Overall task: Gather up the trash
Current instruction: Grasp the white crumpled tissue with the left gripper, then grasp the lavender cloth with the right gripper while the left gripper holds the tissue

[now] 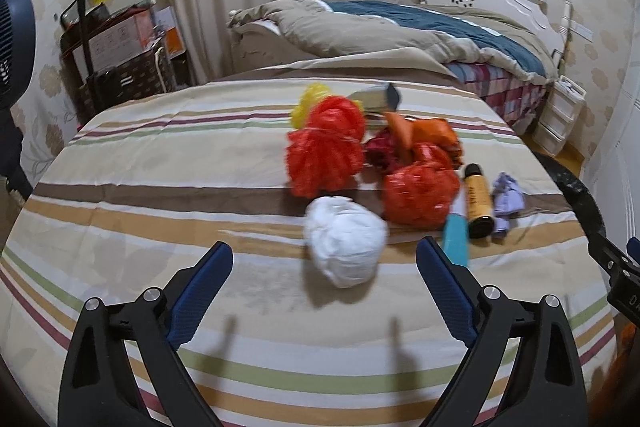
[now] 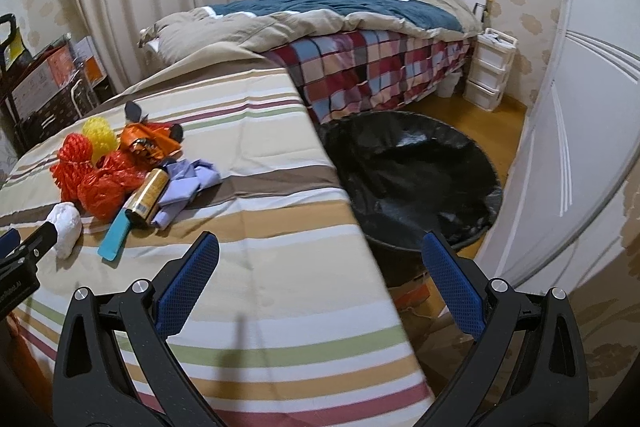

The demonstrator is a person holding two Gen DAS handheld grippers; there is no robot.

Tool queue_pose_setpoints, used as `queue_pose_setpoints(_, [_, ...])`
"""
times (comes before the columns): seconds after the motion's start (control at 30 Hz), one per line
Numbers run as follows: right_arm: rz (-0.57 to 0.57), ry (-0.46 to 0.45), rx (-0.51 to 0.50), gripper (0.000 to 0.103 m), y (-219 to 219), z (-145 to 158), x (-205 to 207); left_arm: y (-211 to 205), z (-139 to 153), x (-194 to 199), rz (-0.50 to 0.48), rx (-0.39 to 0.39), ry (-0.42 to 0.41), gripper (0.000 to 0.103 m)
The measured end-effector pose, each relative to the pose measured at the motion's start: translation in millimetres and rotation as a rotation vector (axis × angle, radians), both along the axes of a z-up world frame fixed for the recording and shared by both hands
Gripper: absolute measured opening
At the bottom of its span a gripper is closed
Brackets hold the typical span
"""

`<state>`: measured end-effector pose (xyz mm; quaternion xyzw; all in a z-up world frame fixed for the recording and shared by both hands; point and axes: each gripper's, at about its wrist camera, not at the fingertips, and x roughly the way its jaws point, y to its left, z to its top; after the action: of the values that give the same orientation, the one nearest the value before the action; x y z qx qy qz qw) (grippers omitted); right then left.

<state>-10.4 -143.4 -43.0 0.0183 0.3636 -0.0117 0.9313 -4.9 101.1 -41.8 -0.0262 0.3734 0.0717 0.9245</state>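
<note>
Striped cloth covers the bench [image 1: 160, 187], its near edge cut off. Blur softens the white wad [image 1: 344, 241], which lies just ahead of the left tool [image 1: 324, 259], between its wide, empty jaws and untouched. Red bags [image 1: 324, 155] crowd behind the wad. Right tool [image 2: 320, 259], also wide and empty, straddles the bench edge beside the black-lined bin [image 2: 416, 183].

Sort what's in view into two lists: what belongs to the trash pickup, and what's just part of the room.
For the job:
- white crumpled wad
- red mesh bags
- yellow mesh ball
- orange wrappers
- yellow tube
- teal flat piece
- lilac crumpled cloth
- black-lined bin

Just there:
- bed
- white drawer unit
- fan
- trolley with boxes
</note>
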Motion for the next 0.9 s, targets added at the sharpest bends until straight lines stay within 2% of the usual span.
queue_pose_setpoints(0.3, [0.048,0.035,-0.011,0.099,18,-4,16,5,-7,14,-0.019,-0.017,0.041,0.088])
queue_pose_setpoints(0.37, [0.054,0.038,-0.010,0.099,21,-4,17,4,-9,19,-0.028,-0.018,0.056,0.084])
queue_pose_setpoints(0.43, [0.059,0.040,-0.009,0.099,23,-4,19,5,-12,23,-0.037,-0.022,0.078,0.073])
queue_pose_setpoints(0.57, [0.070,0.038,-0.005,0.099,30,-1,25,5,-14,26,-0.066,-0.049,0.097,0.064])
queue_pose_setpoints(0.7, [0.087,0.036,-0.004,0.099,40,1,31,5,-18,26,-0.096,-0.067,0.119,0.044])
queue_pose_setpoints(0.87, [0.105,0.038,-0.011,0.098,53,0,42,11,-18,24,-0.098,-0.098,0.118,0.043])
queue_pose_setpoints(0.9, [0.109,0.041,-0.011,0.093,55,0,45,12,-18,24,-0.100,-0.102,0.117,0.042])
